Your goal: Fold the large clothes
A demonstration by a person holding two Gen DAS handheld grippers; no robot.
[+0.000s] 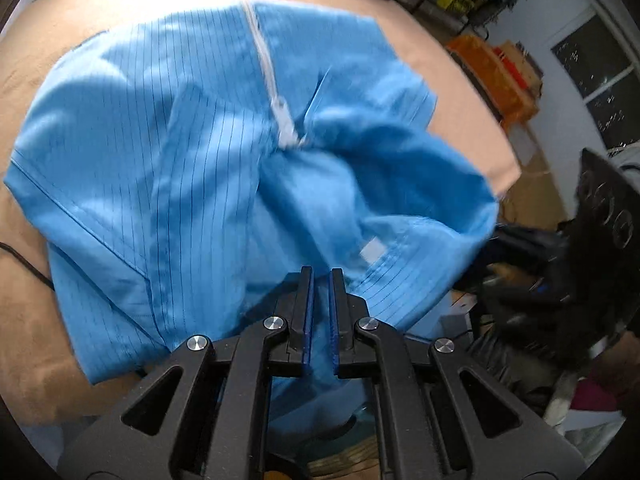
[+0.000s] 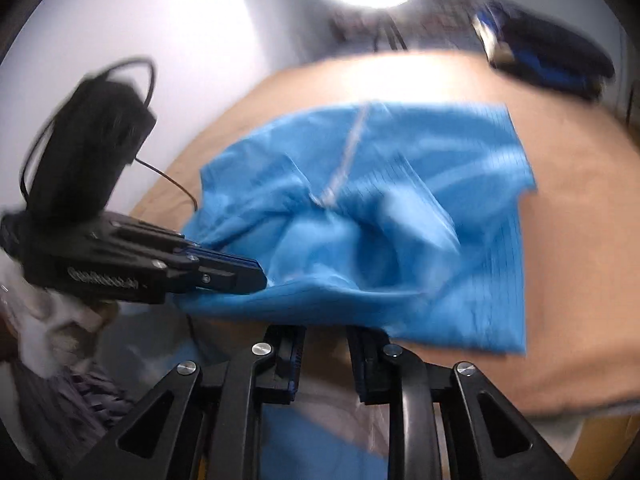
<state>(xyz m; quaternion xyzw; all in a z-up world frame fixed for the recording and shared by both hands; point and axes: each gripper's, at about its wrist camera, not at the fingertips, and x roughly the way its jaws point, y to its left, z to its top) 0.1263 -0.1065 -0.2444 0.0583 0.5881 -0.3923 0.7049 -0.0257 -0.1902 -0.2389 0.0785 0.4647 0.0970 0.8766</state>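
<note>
Left wrist view has the blue pinstriped garment (image 1: 180,152) spread over the tan table (image 1: 452,92), white zipper (image 1: 266,64) running straight away from the camera, so its long axis goes near-to-far with the bunched collar end toward the near edge. The left gripper (image 1: 320,280) sits low at that near edge, jaws almost closed with just a thin slit, and blue cloth runs between the pads, so it's pinching the hem. From the right wrist view you can see the left gripper (image 2: 256,276) coming in sideways, clamped on the garment's (image 2: 460,208) near-left edge. The right gripper (image 2: 326,334) hovers just short of the cloth, jaws parted fairly wide, probably holding nothing, though it's pretty blurry.
</note>
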